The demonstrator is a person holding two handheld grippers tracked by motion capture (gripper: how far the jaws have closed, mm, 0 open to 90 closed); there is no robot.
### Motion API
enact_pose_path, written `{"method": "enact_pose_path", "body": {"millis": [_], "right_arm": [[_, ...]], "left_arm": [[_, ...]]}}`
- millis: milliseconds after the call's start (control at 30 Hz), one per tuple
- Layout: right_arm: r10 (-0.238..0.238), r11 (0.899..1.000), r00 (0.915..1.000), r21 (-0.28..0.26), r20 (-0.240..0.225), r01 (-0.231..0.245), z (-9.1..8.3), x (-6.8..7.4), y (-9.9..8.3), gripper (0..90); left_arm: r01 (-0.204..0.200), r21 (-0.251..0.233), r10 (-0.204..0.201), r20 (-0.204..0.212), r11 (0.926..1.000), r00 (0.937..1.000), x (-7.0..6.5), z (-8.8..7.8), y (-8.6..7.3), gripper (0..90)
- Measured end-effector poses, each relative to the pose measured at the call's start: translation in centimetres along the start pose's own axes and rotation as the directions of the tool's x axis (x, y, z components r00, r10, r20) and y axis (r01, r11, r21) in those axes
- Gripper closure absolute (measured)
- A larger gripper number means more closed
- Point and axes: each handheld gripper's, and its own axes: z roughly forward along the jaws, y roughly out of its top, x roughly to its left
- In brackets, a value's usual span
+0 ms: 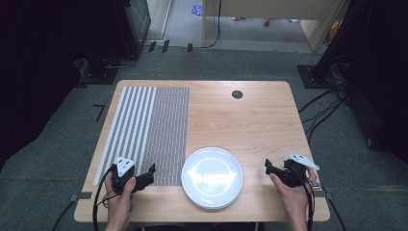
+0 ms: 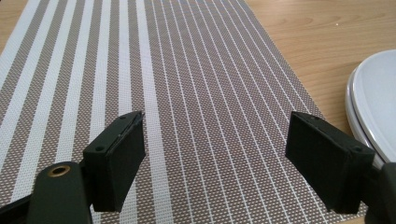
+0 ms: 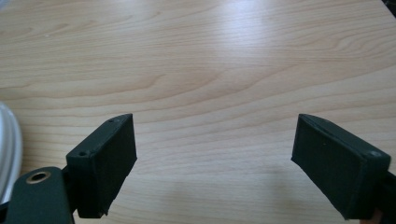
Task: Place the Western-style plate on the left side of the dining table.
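A white round plate (image 1: 212,177) sits on the wooden table (image 1: 240,120) near its front edge. To its left lies a brown placemat with white stripes (image 1: 149,130). My left gripper (image 1: 153,169) hovers over the mat's near right corner, jaws open and empty; in the left gripper view (image 2: 215,158) the mat (image 2: 187,93) lies beneath and the plate's rim (image 2: 373,102) shows at right. My right gripper (image 1: 267,166) is held to the right of the plate over bare wood, open with nothing between its jaws (image 3: 215,158). A sliver of plate rim (image 3: 7,144) shows at left.
A dark round grommet (image 1: 236,94) sits in the tabletop near the far edge. Bare wood stretches behind and to the right of the plate. Cables trail from both grippers off the front edge. Grey carpet with stands and wires surrounds the table.
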Motion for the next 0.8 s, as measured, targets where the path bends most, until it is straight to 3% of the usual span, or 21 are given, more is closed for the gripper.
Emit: {"method": "enact_pose_path", "body": {"millis": [267, 433, 600, 733, 800], "right_arm": [[-0.017, 1.0, 0.9992, -0.012, -0.036, 0.016, -0.4, 1.8, 0.0, 13.5], [-0.06, 0.998, 0.9968, -0.021, -0.052, 0.059, -0.6, 3.2, 0.2, 13.6], [-0.069, 0.997, 0.9949, -0.027, -0.074, 0.067, -0.7, 4.2, 0.1, 14.7], [-0.083, 0.996, 0.9933, -0.049, -0.081, 0.079, -0.9, 4.9, 0.1, 21.3], [-0.093, 0.994, 0.992, -0.058, -0.086, 0.088, -1.0, 5.1, 0.0, 29.2]], "left_arm": [[-0.019, 0.009, 0.019, 0.008, 0.9998, 0.9998, -0.8, 0.1, -0.1, 20.1], [-0.027, -0.002, 0.027, 0.038, 0.9996, 0.9989, -1.4, 0.2, -0.1, 19.6], [-0.035, 0.002, 0.035, 0.052, 0.9994, 0.9981, -1.9, 0.1, -0.2, 19.4], [-0.041, 0.0, 0.04, 0.061, 0.9992, 0.9973, -2.2, 0.1, -0.2, 19.2], [-0.044, 0.001, 0.044, 0.064, 0.999, 0.997, -2.4, 0.1, -0.2, 19.1]]}}
